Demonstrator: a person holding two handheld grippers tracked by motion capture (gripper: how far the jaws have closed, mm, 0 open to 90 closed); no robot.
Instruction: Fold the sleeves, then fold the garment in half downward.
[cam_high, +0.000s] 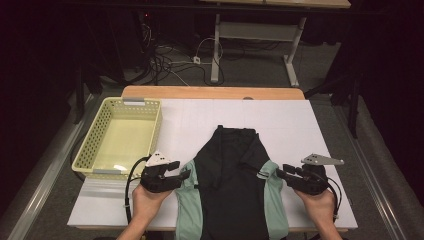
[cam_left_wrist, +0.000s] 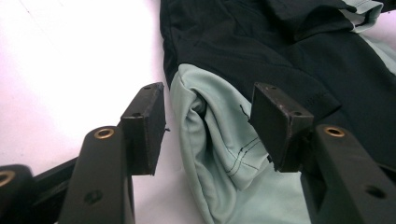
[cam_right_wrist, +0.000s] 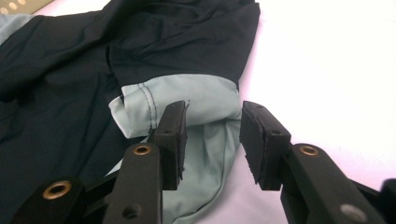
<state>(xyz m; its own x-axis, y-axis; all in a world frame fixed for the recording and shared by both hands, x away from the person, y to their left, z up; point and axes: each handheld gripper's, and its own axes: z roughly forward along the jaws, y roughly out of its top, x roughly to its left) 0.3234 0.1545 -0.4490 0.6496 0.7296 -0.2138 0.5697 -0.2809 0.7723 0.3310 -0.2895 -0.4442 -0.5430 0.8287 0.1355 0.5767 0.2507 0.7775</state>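
From the high view, a black garment with pale green side panels lay spread on the white tabletop, its near end running off the front edge between the person's forearms. Both long edges looked folded inward, so I judged the first folds done, with the crosswise folds left and perhaps a move to the empty yellow perforated basket standing at the tabletop's left side. The left gripper sat at the garment's left green edge and the right gripper at its right green edge, each held in a hand.

In the left gripper view, the left gripper's fingers stood apart with a rounded fold of the green panel lying between them. The pads did not press on it, so nothing was held. The green cloth looked smooth and slightly glossy, with dark double stitching along a seam; the black cloth beyond it was matte and softly creased.

In the right gripper view, the right gripper's fingers were likewise apart, straddling a bunched green cuff-like fold without clamping it. A stitched hem ran down its left edge, and the black fabric lay rumpled behind, on the bare white tabletop.
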